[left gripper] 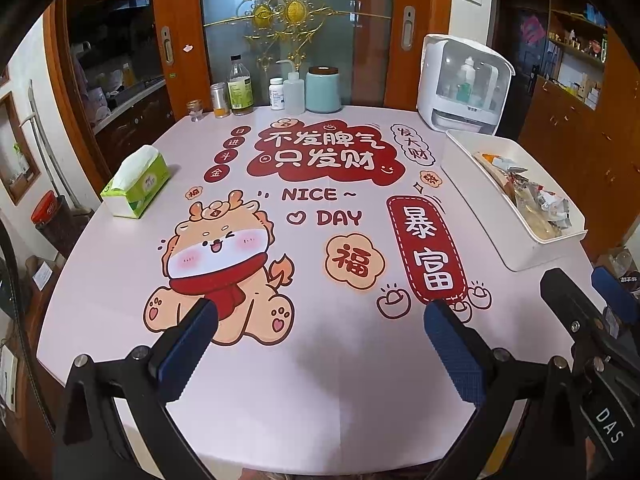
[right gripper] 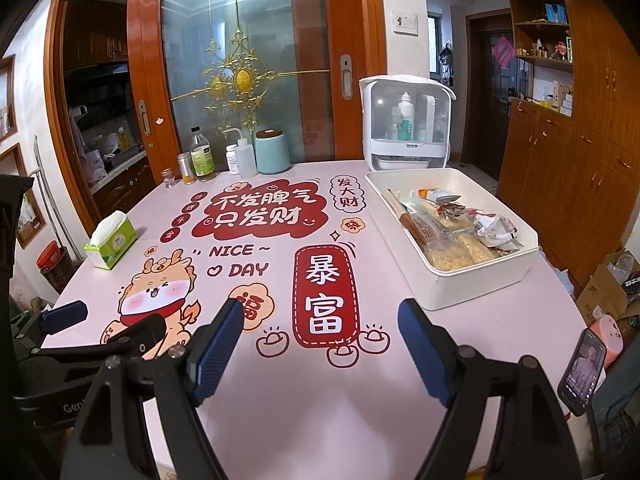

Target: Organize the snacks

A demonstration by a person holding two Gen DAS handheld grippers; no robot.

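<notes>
Snacks [right gripper: 460, 232] in white tray [right gripper: 480, 280], both claws wide, empty.
Tissue box [right gripper: 112, 242] far left of tray; glossy printed worktop [right gripper: 320, 400] between.

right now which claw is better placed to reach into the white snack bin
Right. The white bin of snack packets sits just ahead and right of the open, empty right claw. The left claw, also open and empty, is farther off, with the right claw between it and the bin.
</notes>
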